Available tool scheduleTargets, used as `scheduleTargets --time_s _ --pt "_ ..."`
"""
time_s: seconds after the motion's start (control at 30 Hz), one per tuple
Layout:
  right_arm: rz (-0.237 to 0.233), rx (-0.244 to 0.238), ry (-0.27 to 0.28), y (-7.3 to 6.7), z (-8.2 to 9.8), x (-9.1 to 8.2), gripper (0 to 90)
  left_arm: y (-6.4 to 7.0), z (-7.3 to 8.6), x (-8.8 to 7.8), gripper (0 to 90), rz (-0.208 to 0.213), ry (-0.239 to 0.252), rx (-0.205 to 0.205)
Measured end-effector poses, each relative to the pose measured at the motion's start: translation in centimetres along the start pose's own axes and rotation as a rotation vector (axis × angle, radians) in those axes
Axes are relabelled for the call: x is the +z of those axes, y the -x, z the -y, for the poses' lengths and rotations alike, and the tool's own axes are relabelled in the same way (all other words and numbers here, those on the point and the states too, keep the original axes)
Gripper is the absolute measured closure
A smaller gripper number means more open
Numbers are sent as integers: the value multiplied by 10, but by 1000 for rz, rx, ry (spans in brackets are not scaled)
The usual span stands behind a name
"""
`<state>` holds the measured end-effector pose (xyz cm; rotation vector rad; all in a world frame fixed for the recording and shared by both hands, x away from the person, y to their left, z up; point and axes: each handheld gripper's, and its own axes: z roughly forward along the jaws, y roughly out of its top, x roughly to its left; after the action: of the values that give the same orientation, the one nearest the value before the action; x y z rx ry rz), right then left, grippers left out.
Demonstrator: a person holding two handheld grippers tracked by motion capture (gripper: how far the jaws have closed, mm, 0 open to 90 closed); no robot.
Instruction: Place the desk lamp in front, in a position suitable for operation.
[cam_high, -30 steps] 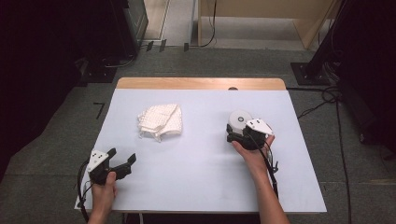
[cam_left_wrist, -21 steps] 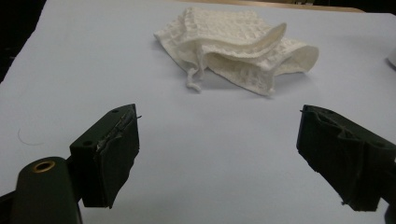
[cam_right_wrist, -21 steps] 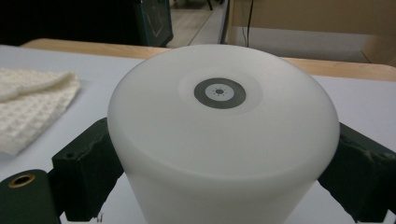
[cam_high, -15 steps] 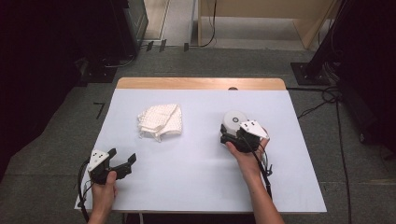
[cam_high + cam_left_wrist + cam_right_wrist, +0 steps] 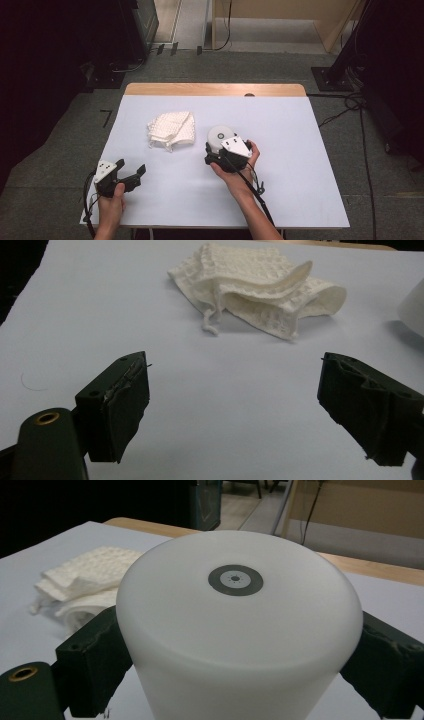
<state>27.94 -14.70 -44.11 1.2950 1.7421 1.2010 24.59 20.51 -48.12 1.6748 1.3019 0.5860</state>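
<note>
A white round canister (image 5: 240, 625) with a grey ring on its top stands between the jaws of my right gripper (image 5: 240, 675), which press on both its sides. In the high view the canister (image 5: 220, 135) and the right gripper (image 5: 219, 150) are at the table's middle, just right of a crumpled white waffle cloth (image 5: 170, 129). My left gripper (image 5: 131, 167) rests near the front left corner, open with nothing between its jaws. From the left gripper (image 5: 235, 410), the cloth (image 5: 260, 295) lies ahead on the table, well clear of the jaws.
The white table (image 5: 300, 165) has a wooden strip along its far edge (image 5: 215, 89). Dark equipment and cables stand on the floor around it. The canister's edge (image 5: 412, 305) shows at the right of the left gripper view.
My right gripper has carried the white canister leftward, from the right part of the table to beside the cloth. The left gripper has stayed put.
</note>
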Motion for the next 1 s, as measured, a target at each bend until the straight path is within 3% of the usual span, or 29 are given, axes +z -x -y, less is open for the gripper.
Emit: scheduleTargets --time_s 0.2,0.5,0.73,0.8,0.87,1.0 --pt "-10 -9 -14 -20 3 5 84 0 0 1 134 0 0 0" --pt "-7 -10 -32 -35 9 12 83 1 0 1 133 -7 -5 1" --pt "-16 -4 -18 -37 12 12 68 -1 -1 2 133 -6 -14 -26" --pt "-66 -1 -9 -33 9 7 53 -8 -2 1 133 21 -6 -70" --pt "-84 -16 5 -30 5 1 44 -12 -3 0 133 20 -1 -93" --pt "-118 -31 17 -25 -1 -10 36 -13 -5 -1 133 6 0 -97"
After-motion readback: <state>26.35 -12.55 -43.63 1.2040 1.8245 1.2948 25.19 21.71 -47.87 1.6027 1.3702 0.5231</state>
